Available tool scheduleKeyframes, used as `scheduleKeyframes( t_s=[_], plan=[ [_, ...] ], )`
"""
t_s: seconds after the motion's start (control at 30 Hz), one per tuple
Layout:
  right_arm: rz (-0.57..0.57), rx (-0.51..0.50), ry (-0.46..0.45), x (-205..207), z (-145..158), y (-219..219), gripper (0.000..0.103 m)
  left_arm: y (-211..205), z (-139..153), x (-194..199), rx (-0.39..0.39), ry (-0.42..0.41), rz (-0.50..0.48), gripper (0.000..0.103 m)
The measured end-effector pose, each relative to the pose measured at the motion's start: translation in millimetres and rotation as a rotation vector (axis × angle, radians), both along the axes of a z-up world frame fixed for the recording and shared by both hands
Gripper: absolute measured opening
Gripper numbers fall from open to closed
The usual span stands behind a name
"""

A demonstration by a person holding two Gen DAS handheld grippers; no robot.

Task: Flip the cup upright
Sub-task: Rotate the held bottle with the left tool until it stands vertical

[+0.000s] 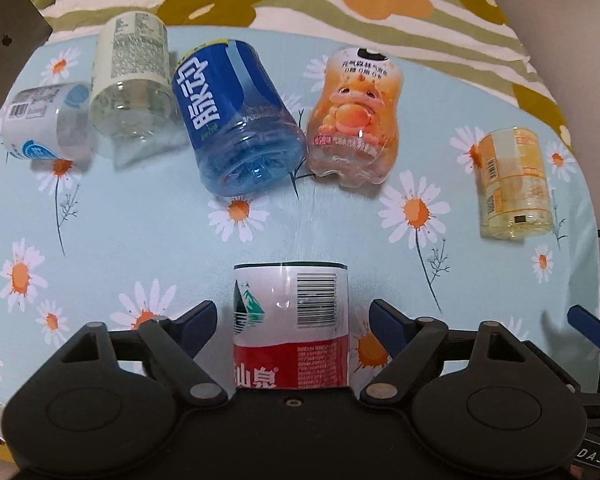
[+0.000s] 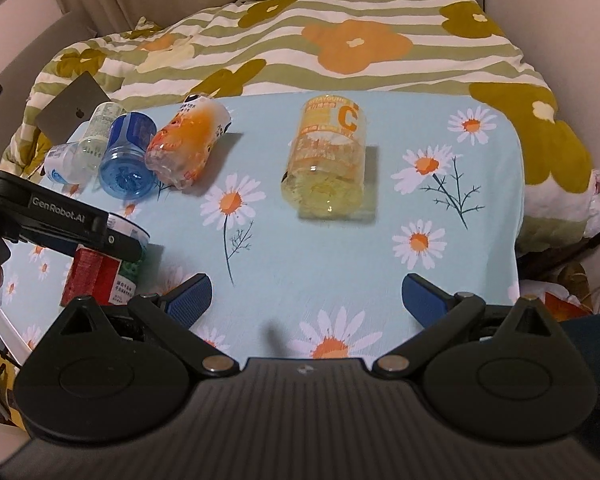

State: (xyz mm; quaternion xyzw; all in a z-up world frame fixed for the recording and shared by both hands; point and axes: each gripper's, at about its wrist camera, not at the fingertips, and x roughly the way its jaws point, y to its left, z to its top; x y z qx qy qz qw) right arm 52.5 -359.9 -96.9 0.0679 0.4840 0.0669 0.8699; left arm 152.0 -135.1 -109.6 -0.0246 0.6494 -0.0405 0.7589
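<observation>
A cup cut from a bottle, with a red, white and green label point(image 1: 290, 320), stands on end on the daisy-print tablecloth point(image 1: 140, 232). It sits between the fingers of my left gripper point(image 1: 294, 322), which is open with a gap on each side. In the right wrist view the same cup point(image 2: 100, 276) is partly covered by the left gripper's black frame point(image 2: 60, 216). My right gripper point(image 2: 306, 300) hovers open over bare cloth with nothing between its fingers. A yellow cup point(image 2: 328, 164) lies on its side ahead of it.
Lying on their sides at the back are an orange cup point(image 1: 354, 120), a blue cup point(image 1: 236, 120), a clear pale-labelled cup point(image 1: 132, 80) and a white-and-blue one point(image 1: 44, 120). A grey laptop point(image 2: 74, 108) leans at the back left. A striped floral quilt point(image 2: 340, 40) lies behind the table.
</observation>
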Motion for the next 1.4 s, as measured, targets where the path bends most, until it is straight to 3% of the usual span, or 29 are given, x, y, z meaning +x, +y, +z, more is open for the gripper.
scheduleKeyframes(
  t_s=[0.17, 0.43, 0.6, 0.7, 0.8, 0.93, 1.07, 1.23, 1.4],
  plan=[
    [0.002, 0.006, 0.001, 5.6, -1.8, -0.8, 0.103, -0.1, -8.6, 2.7, -0.007, 0.032, 0.003, 0.065],
    [0.000, 0.011, 0.000, 5.2, -1.2, 3.3, 0.103, 3.1, -4.7, 0.4, -0.028, 0.009, -0.006, 0.063],
    [-0.005, 0.011, -0.019, -0.1, 6.1, 5.9, 0.103, 6.7, 17.2, -10.0, -0.050, -0.053, -0.005, 0.063],
    [-0.004, 0.017, -0.041, -4.6, 13.8, 7.2, 0.103, 12.1, 41.3, -22.6, -0.068, -0.150, 0.003, 0.063],
    [0.007, 0.015, -0.071, -10.0, 17.0, 11.8, 0.103, 17.9, 57.0, -37.0, -0.082, -0.307, 0.020, 0.063],
    [0.022, -0.003, -0.083, -17.0, 12.7, 21.8, 0.103, 22.9, 54.5, -57.4, -0.113, -0.541, 0.049, 0.063],
    [0.043, -0.048, -0.099, -29.0, 5.7, 33.3, 0.103, 27.8, 40.3, -74.9, -0.100, -0.722, 0.058, 0.063],
    [0.074, -0.093, -0.117, -43.4, -4.6, 45.3, 0.103, 28.0, 20.1, -92.1, -0.087, -0.878, 0.043, 0.063],
    [0.096, -0.136, -0.136, -52.4, -12.1, 56.9, 0.103, 28.3, 4.3, -101.3, -0.070, -0.960, 0.024, 0.064]
  ],
)
